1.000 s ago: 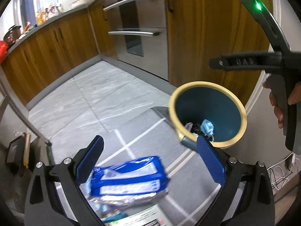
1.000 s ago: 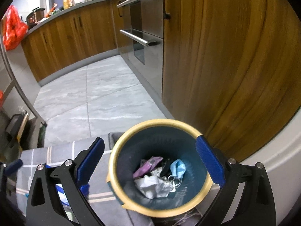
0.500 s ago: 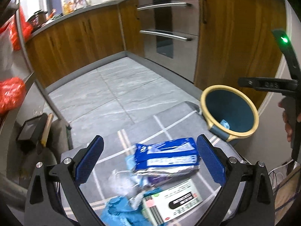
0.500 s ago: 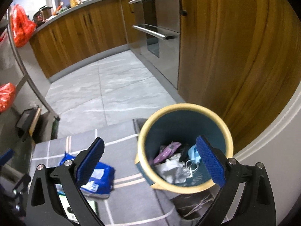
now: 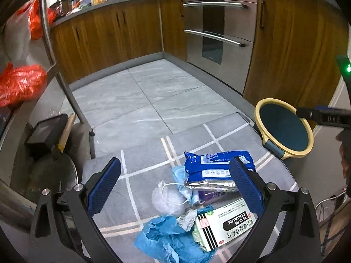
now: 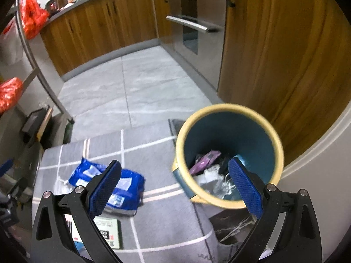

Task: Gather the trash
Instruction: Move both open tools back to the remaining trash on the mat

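A pile of trash lies on a grey checked mat [image 5: 149,160]: a blue snack packet [image 5: 216,167], a white crumpled ball [image 5: 166,199], blue crumpled paper [image 5: 166,241] and a white medicine box [image 5: 226,225]. My left gripper [image 5: 173,186] is open and empty above the pile. A teal bin with a yellow rim [image 6: 228,153] stands at the mat's right edge and holds several scraps. My right gripper [image 6: 174,184] is open and empty above the bin's left rim. The blue packet [image 6: 129,188] and the box [image 6: 107,232] show below its left finger.
Wooden cabinets [image 5: 105,35] and a steel oven [image 5: 217,32] line the far side of the grey tiled floor [image 5: 153,96]. A metal rack [image 5: 61,74] with red bags [image 5: 19,83] stands at the left. A pan with a lid [image 5: 54,144] sits low on the left.
Both grippers have pulled back and to the left from the bin. The trash pile has come fully into the left wrist view. Both stay open.
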Demonstrator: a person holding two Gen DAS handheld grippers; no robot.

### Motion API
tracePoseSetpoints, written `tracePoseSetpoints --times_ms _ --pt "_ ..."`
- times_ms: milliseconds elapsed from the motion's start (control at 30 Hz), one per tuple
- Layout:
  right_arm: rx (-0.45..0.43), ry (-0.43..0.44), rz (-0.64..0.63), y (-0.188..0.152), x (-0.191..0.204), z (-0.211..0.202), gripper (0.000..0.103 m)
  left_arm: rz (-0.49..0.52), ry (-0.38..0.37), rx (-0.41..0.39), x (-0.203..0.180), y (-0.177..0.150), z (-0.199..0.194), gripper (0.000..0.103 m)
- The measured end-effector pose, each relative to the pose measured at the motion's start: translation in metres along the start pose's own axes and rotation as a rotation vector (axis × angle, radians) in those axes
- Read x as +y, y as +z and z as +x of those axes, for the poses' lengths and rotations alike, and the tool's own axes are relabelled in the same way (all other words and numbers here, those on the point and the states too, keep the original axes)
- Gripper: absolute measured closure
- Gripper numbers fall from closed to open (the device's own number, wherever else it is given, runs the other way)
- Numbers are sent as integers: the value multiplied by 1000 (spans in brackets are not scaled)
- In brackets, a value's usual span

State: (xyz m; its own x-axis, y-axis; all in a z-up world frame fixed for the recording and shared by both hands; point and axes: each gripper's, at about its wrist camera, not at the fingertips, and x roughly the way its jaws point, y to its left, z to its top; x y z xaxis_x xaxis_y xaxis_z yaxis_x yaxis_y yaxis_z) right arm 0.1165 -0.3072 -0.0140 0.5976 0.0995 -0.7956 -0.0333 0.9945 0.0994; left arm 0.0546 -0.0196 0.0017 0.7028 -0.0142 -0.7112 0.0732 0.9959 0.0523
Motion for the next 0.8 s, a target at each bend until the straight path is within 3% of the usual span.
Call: tracePoseSetpoints --times_ms 267,400,567,800 --pt "35 12 -46 -4 18 14 6 26 57 61 17 -9 13 6" --pt "55 57 -68 -7 32 22 6 9 38 86 21 -8 19 6" --pt "75 105 -227 -25 70 34 6 56 25 106 26 -16 28 6" --pt "92 161 -364 -42 111 51 6 18 8 225 47 -45 56 6"
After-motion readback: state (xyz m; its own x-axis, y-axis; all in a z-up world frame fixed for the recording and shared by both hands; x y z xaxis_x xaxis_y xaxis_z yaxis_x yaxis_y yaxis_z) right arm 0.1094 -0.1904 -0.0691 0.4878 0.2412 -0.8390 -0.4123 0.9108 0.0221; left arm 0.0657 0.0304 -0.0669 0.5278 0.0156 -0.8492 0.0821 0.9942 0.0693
